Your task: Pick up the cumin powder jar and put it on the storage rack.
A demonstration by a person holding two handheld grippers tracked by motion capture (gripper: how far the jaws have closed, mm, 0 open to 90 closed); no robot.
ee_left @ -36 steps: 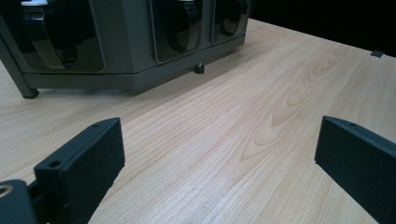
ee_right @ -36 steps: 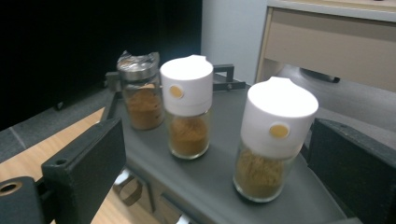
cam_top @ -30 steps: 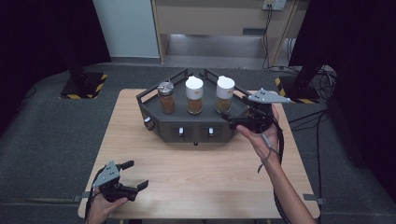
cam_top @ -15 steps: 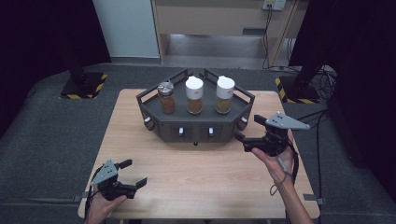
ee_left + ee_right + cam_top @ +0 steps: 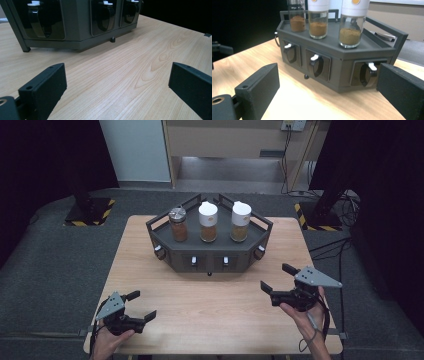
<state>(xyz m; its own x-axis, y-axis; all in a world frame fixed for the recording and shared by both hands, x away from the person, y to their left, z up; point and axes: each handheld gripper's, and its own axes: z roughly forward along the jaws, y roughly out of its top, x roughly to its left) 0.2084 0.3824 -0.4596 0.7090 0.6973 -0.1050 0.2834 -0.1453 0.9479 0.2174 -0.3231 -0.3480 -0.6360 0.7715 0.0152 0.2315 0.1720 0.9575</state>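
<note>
I count three spice jars on one dark rack: one metal-capped jar and two white-capped jars, all with brown powder. The rack stands ahead of both my tools. My right hand-held gripper is released, wide open, holding nothing. My left hand-held gripper is also wide open, low over the worktop.

- Your claws: left claw and right claw black, grey top plates.
- Rack dark grey, white levers.
- Jars: brown powder, two white caps, one silver.
- Bench pale wood grain.
</note>
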